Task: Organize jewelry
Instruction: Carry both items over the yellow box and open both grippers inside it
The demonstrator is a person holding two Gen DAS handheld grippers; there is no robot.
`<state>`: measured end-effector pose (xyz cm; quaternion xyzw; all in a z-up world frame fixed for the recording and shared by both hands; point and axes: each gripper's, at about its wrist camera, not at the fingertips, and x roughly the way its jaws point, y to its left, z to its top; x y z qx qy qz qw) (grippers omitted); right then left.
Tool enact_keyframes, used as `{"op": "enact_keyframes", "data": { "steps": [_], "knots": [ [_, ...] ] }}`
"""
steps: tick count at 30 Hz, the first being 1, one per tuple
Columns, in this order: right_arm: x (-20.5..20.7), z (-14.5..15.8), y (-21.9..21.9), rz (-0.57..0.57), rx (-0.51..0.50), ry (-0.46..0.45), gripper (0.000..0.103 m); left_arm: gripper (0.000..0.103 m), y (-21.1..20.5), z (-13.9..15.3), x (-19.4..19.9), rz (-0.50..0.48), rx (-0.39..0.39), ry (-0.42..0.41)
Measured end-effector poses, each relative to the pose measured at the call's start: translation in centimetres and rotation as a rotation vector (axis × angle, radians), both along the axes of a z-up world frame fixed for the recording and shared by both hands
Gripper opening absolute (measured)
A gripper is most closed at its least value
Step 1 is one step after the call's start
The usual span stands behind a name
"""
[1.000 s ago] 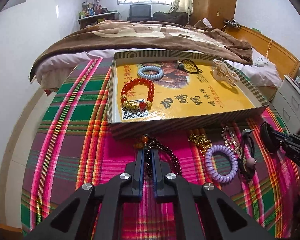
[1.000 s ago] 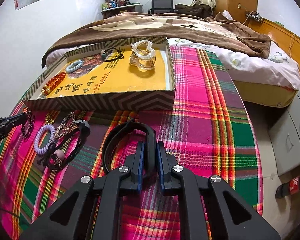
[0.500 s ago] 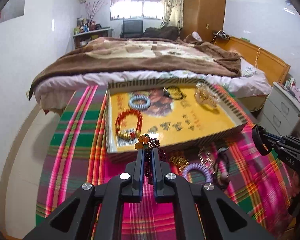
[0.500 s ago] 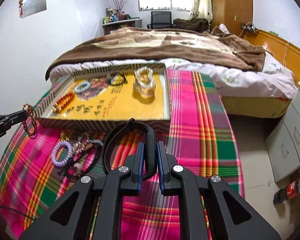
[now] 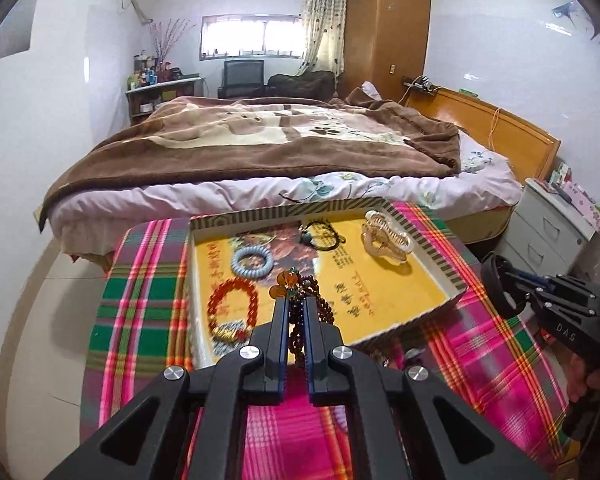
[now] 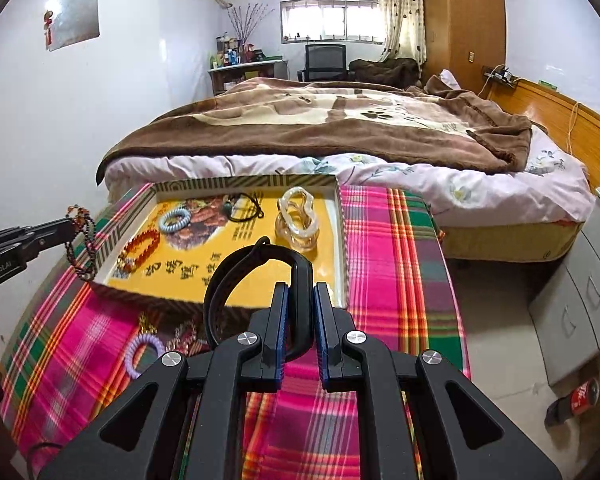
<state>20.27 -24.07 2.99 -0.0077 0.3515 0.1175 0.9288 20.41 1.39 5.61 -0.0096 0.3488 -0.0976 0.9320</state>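
Left wrist: purple coil tie hidden.

Home bedroom, blanketed bed (image 5: 260, 140), wardrobe (image 5: 384, 28), curtained window (image 6: 332, 20)

Bright daylight from blown-out window (image 5: 252, 38), fisheye-bent edges, dark corners, slight blur

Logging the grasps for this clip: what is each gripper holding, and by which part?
Left gripper: dark bead strand, pinched below its orange beads. Right gripper: black band, one side.
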Motion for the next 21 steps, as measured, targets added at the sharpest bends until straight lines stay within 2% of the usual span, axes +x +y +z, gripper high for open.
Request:
{"op": "enact_keyframes", "data": {
  "steps": [7, 12, 21],
  "knots": [
    [3.3, -0.2, 1.1, 0.006, 0.024, 0.023, 0.013, 0.006, -0.9, -0.1, 3.7, -0.043, -0.02, 0.008],
    [5.9, -1.5, 2.6, 0.03, 0.014, 0.065, 0.013, 0.006, -1.6, -0.7, 6.7, -0.068, -0.034, 0.022],
    [8.9, -4.6, 4.7, 0.061, -0.027, 0.137, 0.012, 0.006, -3.3, -4.3, 12.3, -0.116, -0.056, 0.118]
  ]
}}
